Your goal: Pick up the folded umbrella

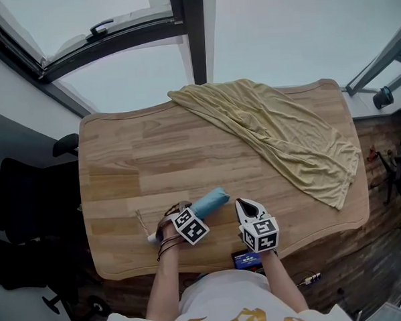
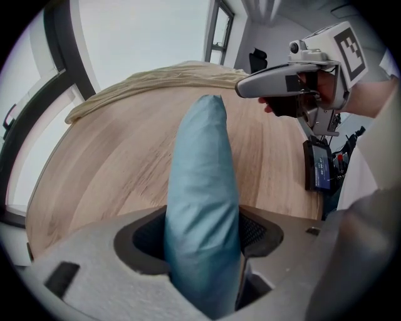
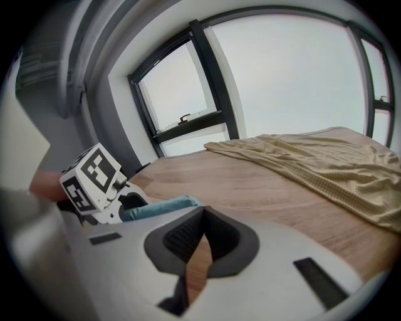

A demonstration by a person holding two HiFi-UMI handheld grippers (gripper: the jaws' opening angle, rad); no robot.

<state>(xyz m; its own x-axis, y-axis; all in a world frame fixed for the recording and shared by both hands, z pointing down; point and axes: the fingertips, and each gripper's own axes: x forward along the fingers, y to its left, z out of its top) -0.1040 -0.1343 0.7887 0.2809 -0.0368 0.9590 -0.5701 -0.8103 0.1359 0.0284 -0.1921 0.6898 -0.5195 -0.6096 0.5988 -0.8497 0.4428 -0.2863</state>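
The folded umbrella [image 1: 210, 202] is light blue and lies near the front edge of the wooden table [image 1: 133, 160]. My left gripper [image 1: 185, 220] is shut on the folded umbrella, whose blue sleeve [image 2: 202, 207] runs forward between the jaws and points toward the far side. A thin cord and white end [image 1: 149, 237] stick out behind the gripper. My right gripper [image 1: 250, 211] hovers just right of the umbrella, jaws shut with nothing between them [image 3: 202, 241]. The umbrella's tip [image 3: 164, 206] shows to its left in the right gripper view.
A rumpled yellow cloth [image 1: 283, 132] covers the table's far right part. A phone with a lit screen [image 1: 246, 259] sits at the front edge by my body. Dark window frames [image 1: 193, 29] stand beyond the table, and a black chair [image 1: 28, 199] stands on the left.
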